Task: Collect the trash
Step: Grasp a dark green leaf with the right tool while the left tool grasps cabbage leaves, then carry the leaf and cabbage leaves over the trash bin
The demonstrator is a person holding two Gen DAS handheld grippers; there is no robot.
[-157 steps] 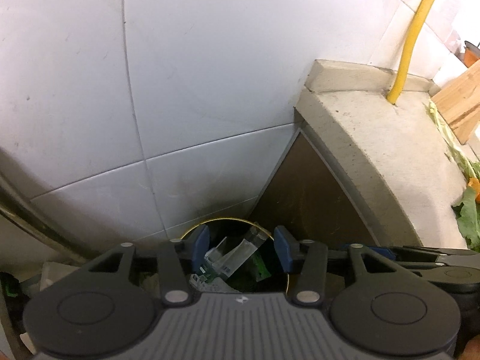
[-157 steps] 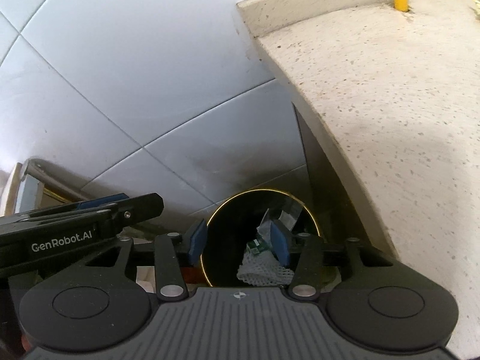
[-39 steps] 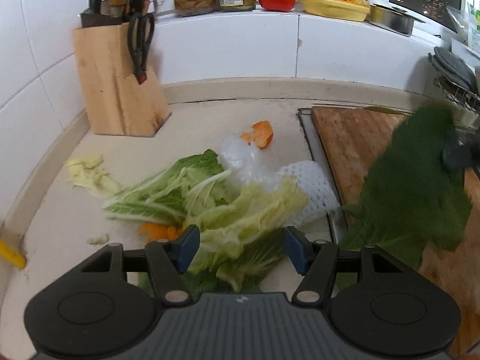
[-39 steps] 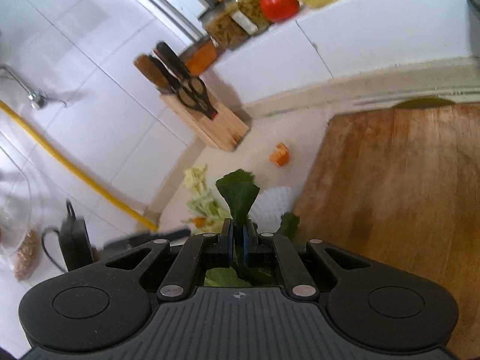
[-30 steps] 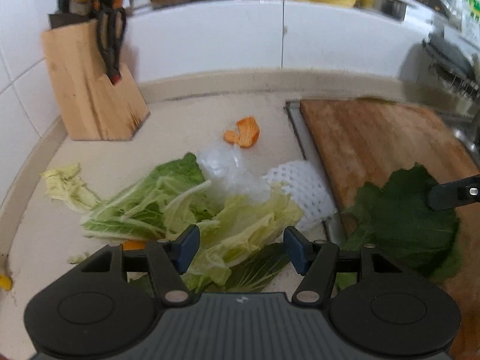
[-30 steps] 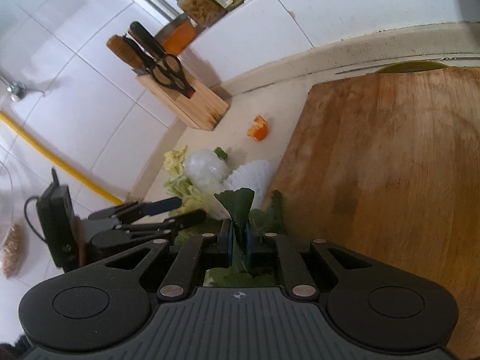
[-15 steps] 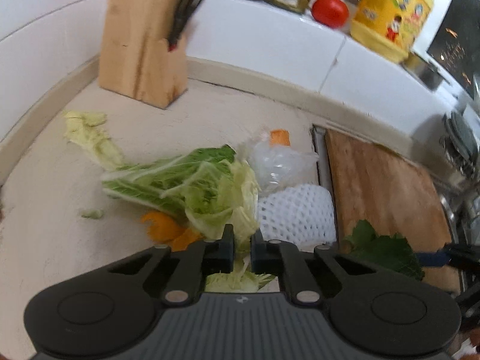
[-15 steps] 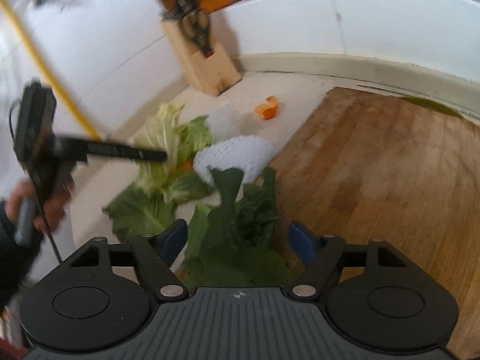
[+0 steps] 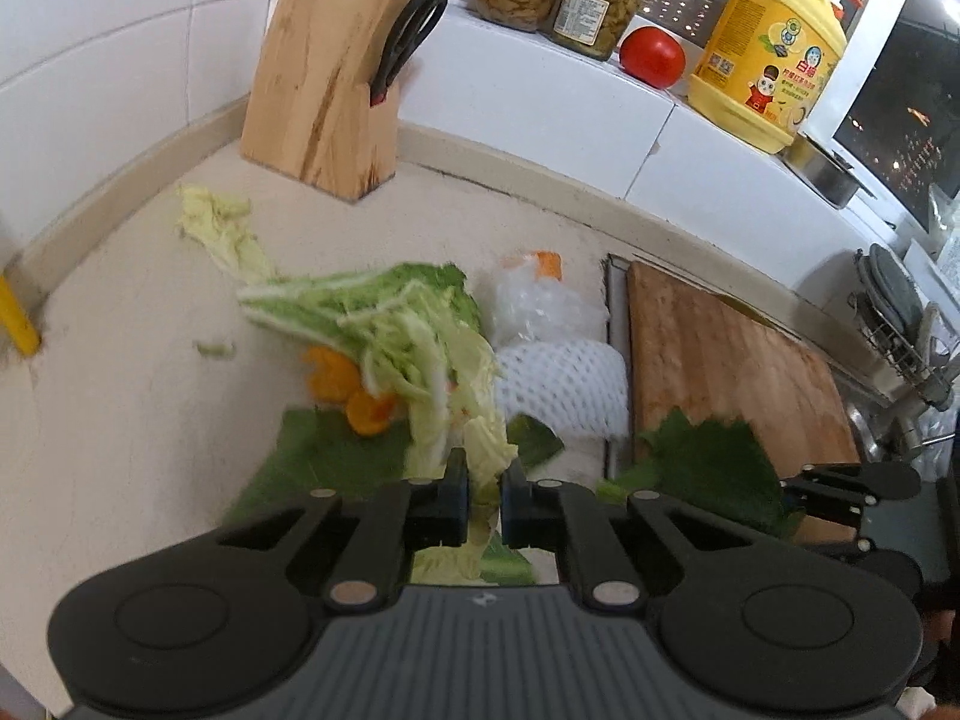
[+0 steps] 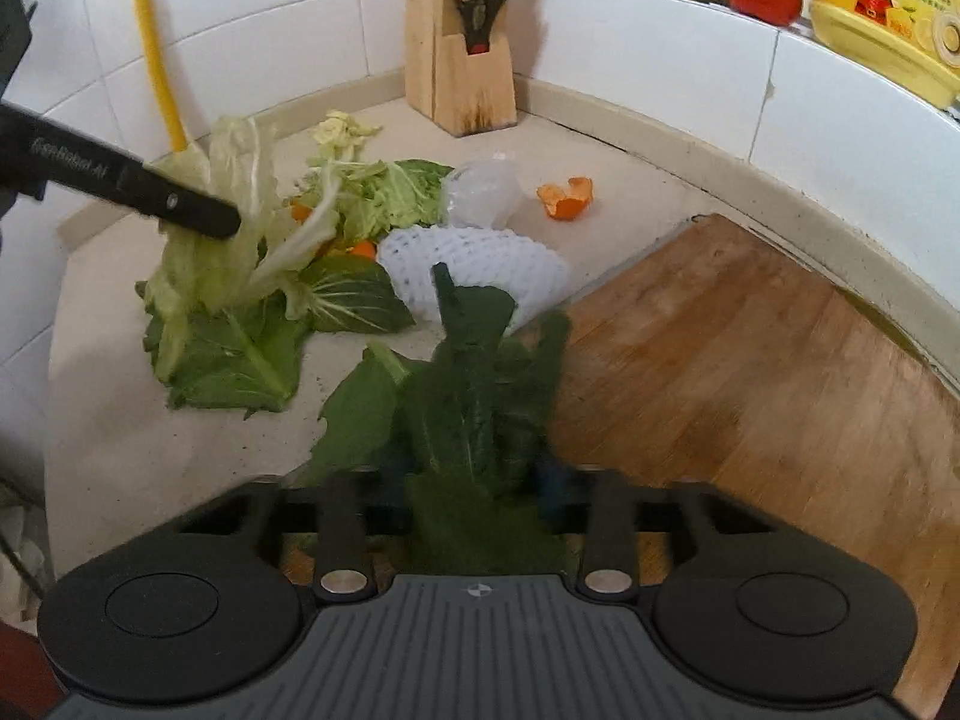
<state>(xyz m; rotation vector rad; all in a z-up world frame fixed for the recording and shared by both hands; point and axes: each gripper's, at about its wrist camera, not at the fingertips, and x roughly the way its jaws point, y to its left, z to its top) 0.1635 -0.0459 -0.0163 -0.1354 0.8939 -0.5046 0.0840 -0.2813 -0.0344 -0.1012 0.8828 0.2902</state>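
We find the counter (image 10: 120, 450) well short of clear: the left gripper (image 9: 483, 495) is clamped on a pale cabbage leaf (image 9: 414, 354) that trails ahead of its jaws, and the right gripper (image 10: 474, 480) has just been closing on a dark green leaf (image 10: 480, 372) lying between its jaws at the edge of the cutting board (image 10: 750, 360); whether the pads already press we cannot tell. Left to collect, ahead of both jaws: a flat green leaf (image 10: 234, 360), a white foam net (image 10: 480, 264), a clear plastic wrapper (image 10: 483, 192), orange peel (image 10: 567, 198) and a small yellowish scrap (image 10: 339, 129). The knife block (image 10: 459, 60) stands beyond, obstructing nothing
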